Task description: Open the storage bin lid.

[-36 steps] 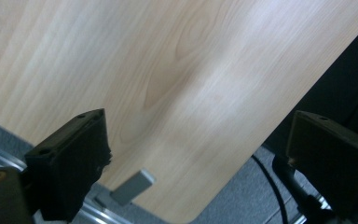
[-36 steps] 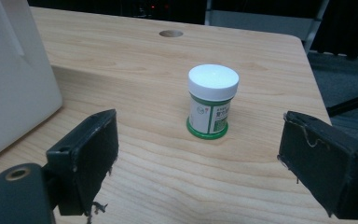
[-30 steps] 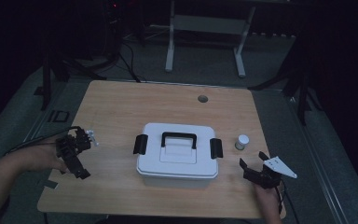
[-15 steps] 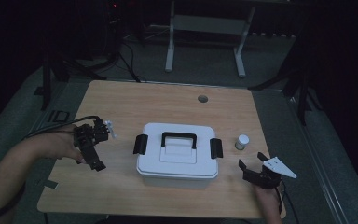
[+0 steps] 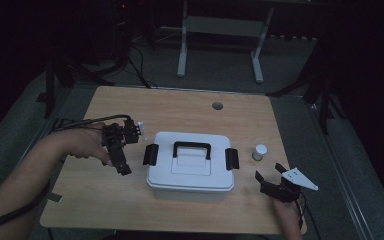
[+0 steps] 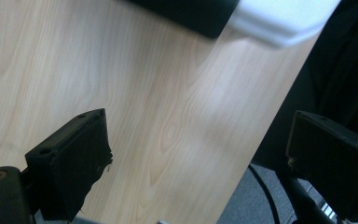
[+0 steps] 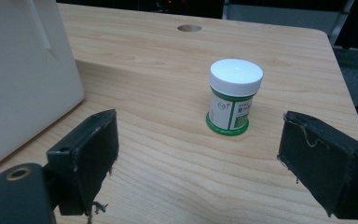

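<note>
Ahead of right tool (image 7: 200, 163), jaws wide, empty: small jar (image 7: 235, 96) upright on table (image 7: 279, 51). Left tool (image 6: 205, 163) wide, empty.

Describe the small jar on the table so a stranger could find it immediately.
Start at the white lidded box in the middle of the wooden table. Just off its right-hand latch stands the small jar, upright. It alone is round, with a white cap and a green-and-white label.

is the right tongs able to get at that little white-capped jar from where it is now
Probably yes: the right tongs stand open, facing the jar, with bare table between; the white box sits off to the side.
</note>
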{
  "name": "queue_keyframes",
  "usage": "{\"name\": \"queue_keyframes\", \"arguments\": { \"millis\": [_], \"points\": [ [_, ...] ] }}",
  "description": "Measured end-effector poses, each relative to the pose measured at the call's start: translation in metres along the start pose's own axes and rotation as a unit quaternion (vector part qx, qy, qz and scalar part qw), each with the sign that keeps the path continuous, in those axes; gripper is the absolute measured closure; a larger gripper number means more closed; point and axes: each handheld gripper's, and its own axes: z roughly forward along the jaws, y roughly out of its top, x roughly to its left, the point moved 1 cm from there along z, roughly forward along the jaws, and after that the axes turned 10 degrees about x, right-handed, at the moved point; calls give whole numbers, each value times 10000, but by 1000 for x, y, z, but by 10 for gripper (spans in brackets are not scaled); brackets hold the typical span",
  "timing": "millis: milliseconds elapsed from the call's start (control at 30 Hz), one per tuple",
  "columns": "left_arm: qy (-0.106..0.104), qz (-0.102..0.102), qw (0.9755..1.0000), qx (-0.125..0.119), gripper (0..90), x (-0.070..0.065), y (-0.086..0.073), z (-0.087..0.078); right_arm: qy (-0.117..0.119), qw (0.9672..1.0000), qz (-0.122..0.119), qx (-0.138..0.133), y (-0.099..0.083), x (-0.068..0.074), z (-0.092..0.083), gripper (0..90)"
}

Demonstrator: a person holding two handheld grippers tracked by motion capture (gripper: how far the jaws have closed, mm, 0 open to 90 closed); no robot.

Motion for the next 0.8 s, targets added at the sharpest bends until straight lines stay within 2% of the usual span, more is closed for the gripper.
{"name": "queue_keyframes", "arguments": {
  "millis": [167,333,400,433,500,533,567,600,633,733,800],
  "points": [
    [120,187,9997,-74,54,-3,19,-10,36,10000,-57,45,0,1,1,118],
    [197,397,9990,-42,54,-7,40,-16,71,10000,-28,22,0,0,1,118],
    [134,463,9988,-83,54,-8,47,-18,83,10000,-11,-13,0,0,0,129],
    [212,496,9985,-42,54,-9,52,-18,100,9999,-13,-18,0,0,0,130],
    [153,526,9985,-44,54,-9,57,-18,104,9999,-30,-20,0,0,0,130],
    [257,554,9981,41,54,-8,64,-18,116,9999,-32,-25,0,0,0,130],
    [257,554,9981,41,54,-8,64,-18,116,9999,-32,-25,0,0,0,130],
    [274,528,9982,104,55,-6,71,-16,135,9999,-17,-25,-1,0,0,130],
    [274,528,9982,104,55,-6,71,-16,135,9999,-17,-25,-1,0,0,130],
    [239,589,9978,174,55,-1,87,-11,142,9999,-2,-24,-1,0,0,130],
    [226,632,9976,173,55,-1,92,-9,147,9999,-2,-23,-1,0,0,130]
  ]
}}
